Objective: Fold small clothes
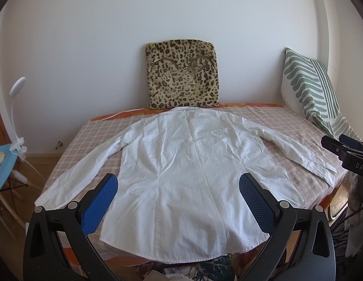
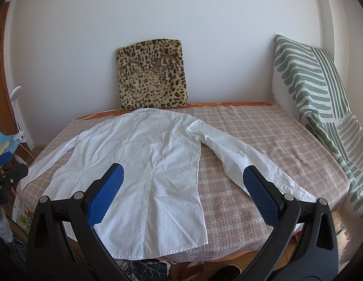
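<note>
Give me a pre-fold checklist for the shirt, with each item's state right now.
1. Shirt lies flat, back up, on the bed: ok, though wrinkled.
2. Both sleeves spread out to the sides: ok.
3. Left gripper open, holding nothing: ok.
4. Right gripper open, holding nothing: ok.
5. Hem fully on the bed: not ok, it hangs over the near edge.
6. Front buttoned: cannot tell, it faces down.

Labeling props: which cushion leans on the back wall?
The leopard cushion, upright against the back wall behind the shirt collar. The green striped cushion leans at the bed's right side instead.
</note>
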{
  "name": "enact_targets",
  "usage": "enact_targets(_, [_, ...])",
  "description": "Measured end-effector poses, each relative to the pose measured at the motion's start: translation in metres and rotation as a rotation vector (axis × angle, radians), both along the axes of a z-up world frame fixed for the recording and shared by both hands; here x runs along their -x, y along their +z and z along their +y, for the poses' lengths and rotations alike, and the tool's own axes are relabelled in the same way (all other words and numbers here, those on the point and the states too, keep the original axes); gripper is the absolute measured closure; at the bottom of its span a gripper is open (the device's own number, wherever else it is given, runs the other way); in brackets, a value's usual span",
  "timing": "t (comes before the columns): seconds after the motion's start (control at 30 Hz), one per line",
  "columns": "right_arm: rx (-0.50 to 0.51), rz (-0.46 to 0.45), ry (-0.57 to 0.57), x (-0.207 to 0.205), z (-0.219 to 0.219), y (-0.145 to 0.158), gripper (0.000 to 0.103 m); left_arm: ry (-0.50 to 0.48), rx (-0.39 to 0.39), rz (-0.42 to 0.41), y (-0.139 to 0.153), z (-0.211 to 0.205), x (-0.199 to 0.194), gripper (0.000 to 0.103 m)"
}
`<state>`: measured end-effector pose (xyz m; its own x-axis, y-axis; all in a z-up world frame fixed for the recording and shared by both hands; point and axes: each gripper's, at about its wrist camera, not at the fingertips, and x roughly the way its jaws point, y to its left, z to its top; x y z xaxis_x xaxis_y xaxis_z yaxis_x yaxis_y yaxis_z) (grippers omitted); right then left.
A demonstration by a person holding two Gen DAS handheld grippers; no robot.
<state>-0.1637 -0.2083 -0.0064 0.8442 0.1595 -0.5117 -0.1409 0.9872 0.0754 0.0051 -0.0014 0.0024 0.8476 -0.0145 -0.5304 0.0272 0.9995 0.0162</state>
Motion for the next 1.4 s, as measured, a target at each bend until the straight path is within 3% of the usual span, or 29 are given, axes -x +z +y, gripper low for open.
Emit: enact_targets(1.4, [-0.01,0.005,0.004,-0.0033,0.0043,-0.0068,0.0,0.011,-0.01,-0.001,-0.0023,0.0085,-0.0041,0.0])
